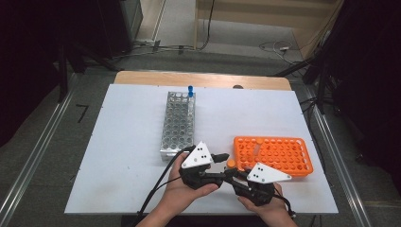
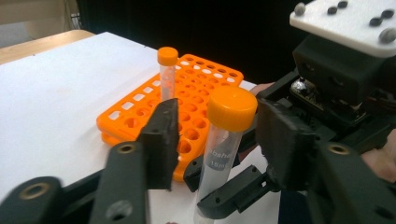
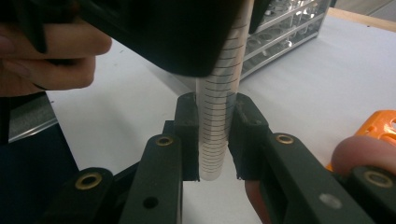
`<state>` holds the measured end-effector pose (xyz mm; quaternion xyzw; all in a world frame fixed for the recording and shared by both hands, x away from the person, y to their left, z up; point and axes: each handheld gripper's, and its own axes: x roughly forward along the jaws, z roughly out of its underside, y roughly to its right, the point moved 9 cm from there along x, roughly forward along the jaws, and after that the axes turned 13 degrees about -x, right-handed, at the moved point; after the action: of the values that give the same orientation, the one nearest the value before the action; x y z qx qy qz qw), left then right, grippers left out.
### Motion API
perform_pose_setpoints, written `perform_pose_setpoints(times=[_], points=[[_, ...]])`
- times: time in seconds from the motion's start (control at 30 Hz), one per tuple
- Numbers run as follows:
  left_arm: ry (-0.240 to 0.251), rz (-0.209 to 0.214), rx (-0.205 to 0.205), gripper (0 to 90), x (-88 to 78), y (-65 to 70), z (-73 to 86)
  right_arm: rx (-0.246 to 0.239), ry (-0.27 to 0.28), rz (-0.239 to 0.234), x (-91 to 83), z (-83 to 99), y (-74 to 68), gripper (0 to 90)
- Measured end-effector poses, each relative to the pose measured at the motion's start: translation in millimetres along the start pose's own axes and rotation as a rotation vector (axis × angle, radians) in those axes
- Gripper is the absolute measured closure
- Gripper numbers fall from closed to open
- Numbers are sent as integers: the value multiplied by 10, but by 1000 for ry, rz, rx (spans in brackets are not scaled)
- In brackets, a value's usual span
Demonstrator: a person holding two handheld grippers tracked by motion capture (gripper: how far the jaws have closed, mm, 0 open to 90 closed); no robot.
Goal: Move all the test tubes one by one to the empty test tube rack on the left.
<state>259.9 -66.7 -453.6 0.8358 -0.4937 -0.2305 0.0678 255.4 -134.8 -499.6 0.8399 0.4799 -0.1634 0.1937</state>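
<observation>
A clear graduated tube [image 2: 223, 144] with an orange cap [image 1: 231, 163] stands upright just left of the orange rack [image 1: 274, 153]. My right gripper [image 3: 215, 135] is shut on its lower part, with both pads pressed against the wall of the tube [image 3: 219, 107]. My left gripper [image 2: 217, 116] reaches around the capped top. Its right pad sits close to the cap and a gap shows on the other side, so it is open. In the high view the left gripper [image 1: 221, 157] and the right gripper [image 1: 230, 174] meet near the table's front edge.
A second orange-capped tube [image 2: 167, 74] stands in the orange rack [image 2: 140, 116]. A metal rack [image 1: 178, 124] lies at mid-table with a blue-capped tube [image 1: 190, 90] in its far corner. The white table top [image 1: 118, 156] ends just behind the hands.
</observation>
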Motion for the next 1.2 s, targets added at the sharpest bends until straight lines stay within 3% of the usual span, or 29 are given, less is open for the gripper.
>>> perform_pose_setpoints(times=[0.17, 0.27, 0.47, 0.63, 0.9, 1.2], points=[[-18, -15, 29, 717, 18, 3, 44, -5, 1, -8, 3, -7, -19, 723], [-18, -35, 37, 742, 15, -16, 45, -4, 4, -9, 3, -7, -11, 724], [-16, -35, 29, 753, 18, -24, 42, 4, 11, -16, 5, 0, 0, 714], [16, -40, 1, 753, -32, -88, -24, 18, 20, -51, -28, 25, 15, 552], [55, -78, -16, 753, -136, -256, -146, 33, 46, -35, -173, 35, 138, 230], [79, -122, -15, 753, -209, -438, -255, 37, 59, -15, -302, 71, 270, 90]])
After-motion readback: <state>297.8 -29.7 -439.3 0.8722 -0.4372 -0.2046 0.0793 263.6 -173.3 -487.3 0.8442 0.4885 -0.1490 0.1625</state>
